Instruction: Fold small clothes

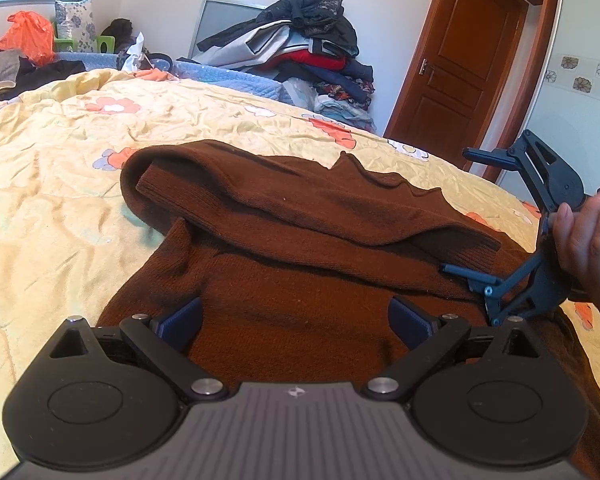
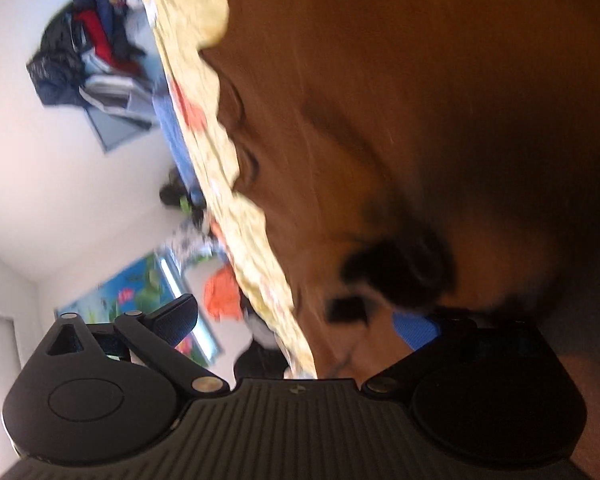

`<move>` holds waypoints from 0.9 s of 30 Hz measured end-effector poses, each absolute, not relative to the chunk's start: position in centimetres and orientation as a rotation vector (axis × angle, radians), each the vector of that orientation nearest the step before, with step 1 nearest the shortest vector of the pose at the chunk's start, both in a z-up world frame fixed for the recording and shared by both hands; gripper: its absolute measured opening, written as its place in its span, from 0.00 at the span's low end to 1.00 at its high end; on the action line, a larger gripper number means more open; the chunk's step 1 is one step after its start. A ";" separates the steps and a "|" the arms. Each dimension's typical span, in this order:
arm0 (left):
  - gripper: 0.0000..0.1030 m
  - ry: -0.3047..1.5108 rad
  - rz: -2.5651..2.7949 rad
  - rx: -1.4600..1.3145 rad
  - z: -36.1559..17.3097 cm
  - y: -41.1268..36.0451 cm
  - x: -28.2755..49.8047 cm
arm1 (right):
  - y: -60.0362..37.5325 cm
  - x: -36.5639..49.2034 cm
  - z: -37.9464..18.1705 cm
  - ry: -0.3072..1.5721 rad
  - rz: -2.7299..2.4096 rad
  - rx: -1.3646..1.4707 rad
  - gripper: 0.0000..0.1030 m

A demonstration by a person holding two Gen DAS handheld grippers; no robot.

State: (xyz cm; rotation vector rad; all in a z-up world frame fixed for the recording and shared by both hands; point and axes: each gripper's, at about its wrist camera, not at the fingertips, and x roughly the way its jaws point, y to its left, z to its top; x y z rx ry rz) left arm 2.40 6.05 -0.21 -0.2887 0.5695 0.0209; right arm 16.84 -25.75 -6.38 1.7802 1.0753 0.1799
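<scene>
Down low, the left claw (image 1: 296,322) is spread wide, its blue pads (image 1: 182,320) poised over the near part of a brown sweater (image 1: 300,240) with nothing between them. That sweater lies on the bed (image 1: 60,184), which wears a yellow quilt with orange flowers; one sleeve is folded across the body, its ribbed cuff toward the right. At the sweater's right edge the right claw (image 1: 452,212), held in a hand (image 1: 592,240), stands turned on its side and spread wide too: one finger is raised clear above the quilt, the other is down by the cuff. The right wrist view is tilted and blurred; its fingers stand far apart, one blue pad (image 2: 414,330) against the brown knit. Beyond the bed, a heap of clothes (image 1: 300,48) sits by the wall, beside a wooden door (image 1: 456,60).
</scene>
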 end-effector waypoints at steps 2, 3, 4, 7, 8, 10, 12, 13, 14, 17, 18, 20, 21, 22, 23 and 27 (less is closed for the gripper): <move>0.97 0.568 0.020 -0.293 -0.2 6.1 2.4 | -25.6 17.0 -6.2 1.071 0.173 1.753 0.92; 0.97 0.567 0.020 -0.295 -0.2 6.2 2.4 | -25.5 17.0 -6.2 1.077 0.166 1.725 0.81; 0.97 0.567 0.019 -0.297 -0.2 6.2 2.4 | -25.4 16.9 -6.2 1.079 0.151 1.701 0.74; 0.97 0.566 0.017 -0.301 -0.3 6.3 2.4 | -25.6 16.6 -6.9 1.103 0.115 1.658 0.43; 0.97 0.566 0.017 -0.301 -0.3 6.3 2.4 | -25.8 16.5 -7.1 1.116 0.109 1.639 0.34; 0.97 0.566 0.017 -0.301 -0.2 6.3 2.3 | -25.7 16.5 -7.4 1.138 0.106 1.609 0.28; 0.97 0.566 0.017 -0.301 -0.2 6.3 2.3 | -26.0 16.3 -7.7 1.147 0.110 1.620 0.28; 0.97 0.566 0.017 -0.301 -0.2 6.3 2.3 | -26.1 16.4 -7.9 1.151 0.107 1.632 0.28; 0.97 0.566 0.017 -0.301 -0.2 6.3 2.3 | -26.2 16.3 -8.0 1.154 0.103 1.643 0.28; 0.97 0.566 0.016 -0.301 -0.3 6.3 2.3 | -25.8 16.4 -7.3 1.134 0.121 1.576 0.26; 0.97 0.566 0.016 -0.301 -0.3 6.3 2.3 | -25.6 16.3 -6.9 1.115 0.136 1.523 0.21; 0.97 0.566 0.016 -0.302 -0.3 6.3 2.3 | -25.2 16.0 -5.7 1.065 0.155 1.421 0.20; 0.97 0.566 0.016 -0.301 -0.3 6.3 2.3 | -25.1 15.9 -5.0 1.033 0.161 1.369 0.19; 0.97 0.566 0.016 -0.301 -0.3 6.3 2.3 | -25.1 15.8 -4.1 0.994 0.169 1.322 0.19; 0.97 0.566 0.016 -0.301 -0.3 6.3 2.3 | -25.1 15.7 -2.9 0.952 0.178 1.268 0.19; 0.97 0.565 0.016 -0.304 -0.3 6.3 2.3 | -25.8 14.0 4.6 0.671 0.275 0.957 0.18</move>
